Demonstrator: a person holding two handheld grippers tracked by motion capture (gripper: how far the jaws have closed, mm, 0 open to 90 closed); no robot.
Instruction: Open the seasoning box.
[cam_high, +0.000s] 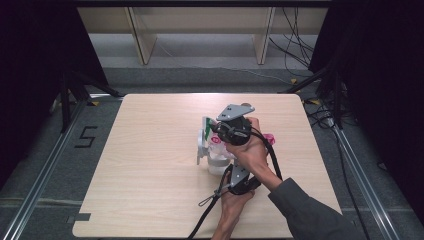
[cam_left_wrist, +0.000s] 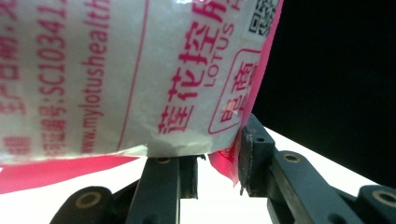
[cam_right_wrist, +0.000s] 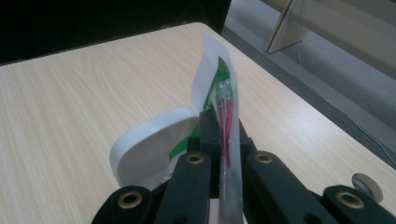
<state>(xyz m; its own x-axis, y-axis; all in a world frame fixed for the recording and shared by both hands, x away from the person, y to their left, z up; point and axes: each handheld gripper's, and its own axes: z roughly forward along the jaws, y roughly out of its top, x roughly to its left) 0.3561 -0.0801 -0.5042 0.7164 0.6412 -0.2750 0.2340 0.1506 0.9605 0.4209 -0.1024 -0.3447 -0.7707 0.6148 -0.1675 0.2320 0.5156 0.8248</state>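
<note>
A white cup (cam_high: 217, 163) with pink print (cam_left_wrist: 140, 70) stands near the middle of the table. My left gripper (cam_left_wrist: 217, 156) is shut on its lower part, one black jaw on each side; in the high view this gripper (cam_high: 227, 172) comes in from the near side. My right gripper (cam_right_wrist: 220, 128) is shut on a thin white and green film (cam_right_wrist: 215, 70) with a clear, red-streaked strip, which stands upright above the jaws. A curled white flap (cam_right_wrist: 149, 144) hangs at its left. In the high view the right gripper (cam_high: 214, 137) sits above the cup, with the film (cam_high: 205, 131) rising to its left.
The light wooden table (cam_high: 150, 190) has bare room to the left and at the back. A small pink thing (cam_high: 270, 137) lies just right of the hands. A round silver disc (cam_right_wrist: 367, 186) sits near the table's edge. Cables and stand legs lie on the floor around.
</note>
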